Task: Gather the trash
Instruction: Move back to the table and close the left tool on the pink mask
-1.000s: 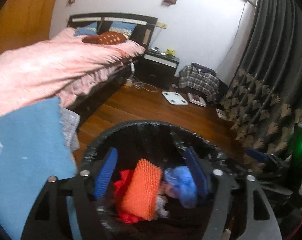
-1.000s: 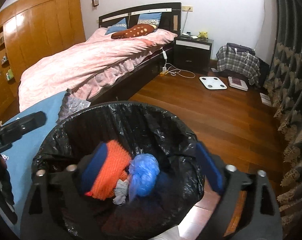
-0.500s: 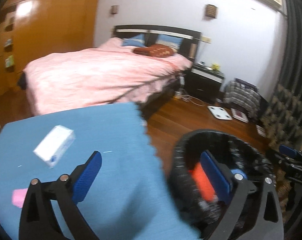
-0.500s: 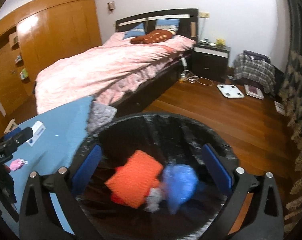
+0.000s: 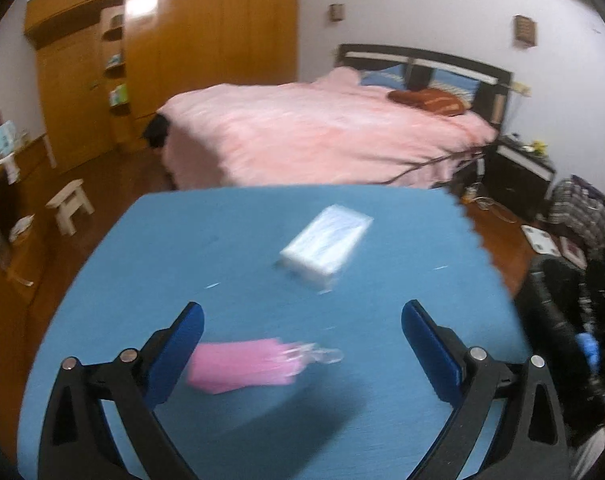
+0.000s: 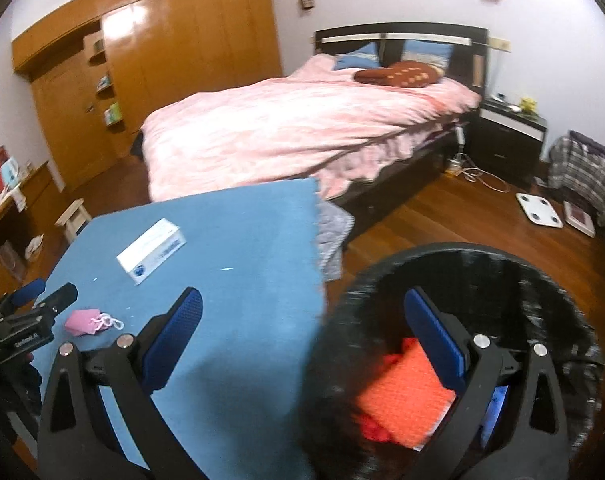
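- Left gripper (image 5: 302,334) spread wide and empty, poised above the blue-covered counter (image 5: 182,248).
- Crumpled pink mask (image 5: 242,366) lying on the counter between the blue pads, closer to the left pad, touching neither.
- White box (image 5: 326,246) farther back on the counter, well apart from the mask, blurred.
- Right gripper (image 6: 302,336) likewise spread wide, gripping nothing, straddling the counter's edge and the black-lined trash bin (image 6: 542,276).
- Inside the bin: an orange mesh piece (image 6: 402,396) over something red, with a scrap of blue beside it.
- Bin standing on the wooden floor just beside the counter.
- Pink-covered bed (image 6: 286,124) behind.
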The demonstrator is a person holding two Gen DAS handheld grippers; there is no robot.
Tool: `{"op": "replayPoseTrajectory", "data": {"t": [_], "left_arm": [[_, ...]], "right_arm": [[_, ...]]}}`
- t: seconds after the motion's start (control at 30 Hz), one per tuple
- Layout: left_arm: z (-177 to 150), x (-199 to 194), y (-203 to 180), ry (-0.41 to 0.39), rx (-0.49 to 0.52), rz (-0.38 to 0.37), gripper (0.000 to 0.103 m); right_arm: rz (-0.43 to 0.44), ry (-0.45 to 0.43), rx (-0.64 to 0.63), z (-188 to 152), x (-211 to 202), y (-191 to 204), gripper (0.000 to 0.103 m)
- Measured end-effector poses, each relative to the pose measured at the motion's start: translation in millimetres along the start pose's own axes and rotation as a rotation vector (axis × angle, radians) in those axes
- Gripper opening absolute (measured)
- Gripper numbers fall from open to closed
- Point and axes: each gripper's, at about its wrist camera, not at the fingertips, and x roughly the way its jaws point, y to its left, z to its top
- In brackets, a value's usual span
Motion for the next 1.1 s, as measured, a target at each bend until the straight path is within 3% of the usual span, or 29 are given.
{"op": "replayPoseTrajectory", "data": {"t": [0.23, 0.57, 0.73, 0.93, 1.03, 1.1], "left_arm": [[-21.7, 23.1, 39.9, 0.059, -0.063, 0.042, 0.097], [-39.7, 48.4, 50.1, 0.134, -0.081, 0.021, 0.09], [-43.1, 60.0, 53.9, 0.189, -0.104, -0.029, 0.078], [-43.8, 60.6, 49.7, 0.187, -0.097, -0.045, 0.062], [-42.9, 60.8, 51.6, 0.18, -0.114, -0.058, 0.044], [-40.7, 61.7, 52.4, 0.177, -0.123, -0.072, 0.043]], "right_arm": [[0.043, 0.042, -0.056, -6.0, 34.7, 46.2, 0.098], [0.055, 0.093, -0.113, -17.8, 68.0, 74.3, 0.098], [0.054, 0.107, -0.12, -20.3, 79.1, 78.4, 0.098], [0.056, 0.12, -0.127, -23.9, 86.6, 85.3, 0.098], [0.058, 0.124, -0.134, -24.9, 89.8, 89.5, 0.098], [0.058, 0.129, -0.136, -25.1, 93.0, 91.4, 0.098]]}}
